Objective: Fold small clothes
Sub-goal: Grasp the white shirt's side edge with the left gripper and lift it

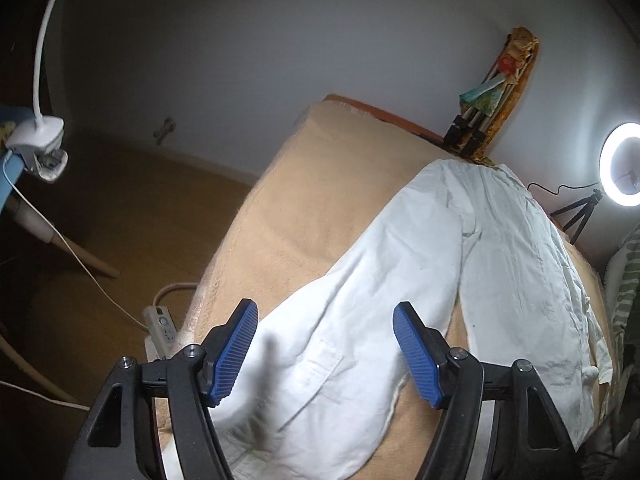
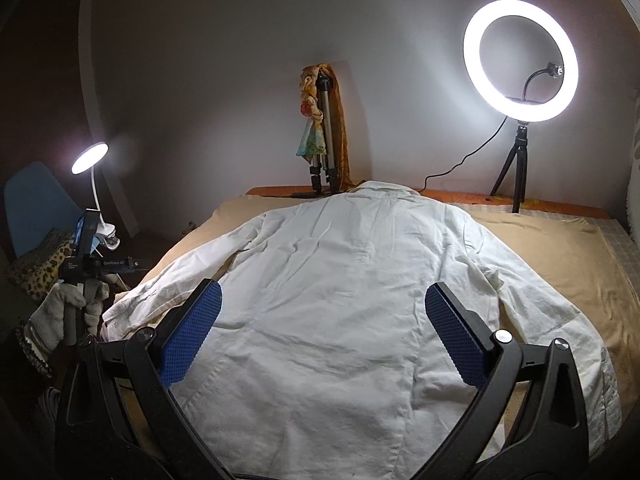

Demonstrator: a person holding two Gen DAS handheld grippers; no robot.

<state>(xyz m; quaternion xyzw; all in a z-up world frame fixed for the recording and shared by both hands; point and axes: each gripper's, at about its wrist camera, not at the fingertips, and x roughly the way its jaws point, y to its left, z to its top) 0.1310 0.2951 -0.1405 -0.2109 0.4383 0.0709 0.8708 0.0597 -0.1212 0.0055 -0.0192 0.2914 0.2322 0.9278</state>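
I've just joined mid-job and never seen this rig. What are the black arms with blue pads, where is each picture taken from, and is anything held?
No robot here: a person holds a two-finger gripper in each hand, with a fisheye camera on each looking along its blue pads. One picture is from the left gripper, over a sleeve of the white shirt. The other is from the right gripper, over the shirt's body. The shirt lies spread on a beige blanket. Both grippers are open; nothing is held.

White shirt (image 2: 340, 280), beige cover (image 2: 560, 248)
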